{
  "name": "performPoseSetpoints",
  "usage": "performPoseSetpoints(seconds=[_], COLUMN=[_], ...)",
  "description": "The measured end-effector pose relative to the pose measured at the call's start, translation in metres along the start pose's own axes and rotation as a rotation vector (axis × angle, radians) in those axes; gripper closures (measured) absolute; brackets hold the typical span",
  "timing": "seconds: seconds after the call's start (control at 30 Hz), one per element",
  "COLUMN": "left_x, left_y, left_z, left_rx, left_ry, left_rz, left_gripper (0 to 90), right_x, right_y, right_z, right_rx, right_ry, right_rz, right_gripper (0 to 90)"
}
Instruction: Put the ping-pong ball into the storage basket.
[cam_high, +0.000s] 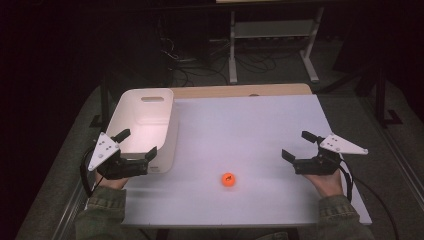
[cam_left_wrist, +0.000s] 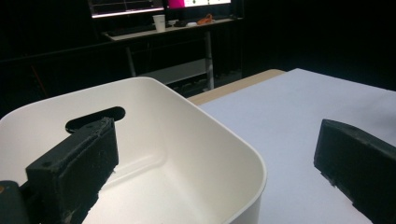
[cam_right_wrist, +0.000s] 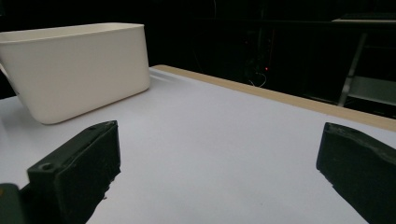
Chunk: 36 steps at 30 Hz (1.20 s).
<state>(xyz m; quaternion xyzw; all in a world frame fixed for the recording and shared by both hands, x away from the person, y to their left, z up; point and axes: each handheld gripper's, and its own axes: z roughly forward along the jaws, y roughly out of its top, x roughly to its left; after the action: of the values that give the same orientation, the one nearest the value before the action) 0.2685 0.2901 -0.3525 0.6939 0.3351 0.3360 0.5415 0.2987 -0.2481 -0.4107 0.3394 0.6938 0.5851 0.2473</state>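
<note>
White matte sheeting is covering the rectangular table (cam_high: 250, 130), with a strip of pale wood (cam_high: 240, 90) showing along its far edge at twelve o'clock. Sitting on the sheet toward ten o'clock is a deep white plastic tub with rounded corners and a slot handle (cam_high: 145, 117), and nothing is lying inside it as far as the high view and the left gripper view are showing. A small round orange ball (cam_high: 228, 179) is resting on the bare sheet toward six o'clock, well apart from the tub and roughly between the two hands. The left gripper (cam_high: 136, 145), black with a grey three-cornered plate on top, is hovering at about eight o'clock with its jaws spread wide; in the left gripper view (cam_left_wrist: 215, 163) one jaw is hanging over the tub's inside while the other is lying outside the near rim, so the wall is passing between them without touching either. The right gripper (cam_high: 296, 146), also black and carrying its own grey plate, is hovering at about four o'clock, jaws likewise parted and holding nothing; in the right gripper view (cam_right_wrist: 217, 163) they are framing bare sheet, with the tub standing off toward ten o'clock of that view. Green-sleeved forearms are entering from six o'clock. Beyond the table, a dark floor with cables and a white metal stand (cam_high: 272, 42) is lying at twelve o'clock.
</note>
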Motion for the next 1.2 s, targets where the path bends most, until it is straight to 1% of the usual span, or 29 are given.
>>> performPoseSetpoints(seconds=[0.13,0.47,0.5,0.7,0.73,0.87,0.93,1.1,1.13,1.2], left_x=[-0.002,-0.006,-0.005,-0.006,-0.007,-0.008,-0.01,-0.012,-0.013,-0.014], left_y=[0.005,0.015,0.016,0.021,0.023,0.027,0.03,0.035,0.037,0.038], left_z=[0.003,0.008,0.008,0.011,0.012,0.015,0.018,0.022,0.024,0.024], left_rx=[0.012,0.029,0.035,0.042,0.051,0.062,0.07,0.078,0.081,0.081], left_ry=[-0.013,-0.04,-0.044,-0.054,-0.061,-0.075,-0.085,-0.099,-0.107,-0.113], left_rz=[0.021,0.055,0.065,0.072,0.084,0.095,0.108,0.122,0.133,0.138], left_gripper=[0.0,0.0,0.0,0.0,0.0,0.0,0.0,0.0,0.0,0.0], right_x=[0.0,0.0,0.0,0.0,0.0,0.0,0.0,0.0,0.0,0.0], right_y=[0.0,0.0,0.0,0.0,0.0,0.0,0.0,0.0,0.0,0.0], right_z=[0.0,0.0,0.0,0.0,0.0,0.0,0.0,0.0,0.0,0.0], right_rx=[-0.002,-0.001,0.0,0.001,0.001,0.001,0.001,0.002,0.002,0.002], right_ry=[-0.001,-0.003,-0.001,0.001,-0.001,-0.002,-0.001,-0.001,0.0,0.0], right_rz=[0.001,-0.001,0.0,-0.001,-0.001,-0.001,-0.004,-0.004,-0.002,-0.004], right_gripper=[0.0,0.0,0.0,0.0,0.0,0.0,0.0,0.0,0.0,0.0])
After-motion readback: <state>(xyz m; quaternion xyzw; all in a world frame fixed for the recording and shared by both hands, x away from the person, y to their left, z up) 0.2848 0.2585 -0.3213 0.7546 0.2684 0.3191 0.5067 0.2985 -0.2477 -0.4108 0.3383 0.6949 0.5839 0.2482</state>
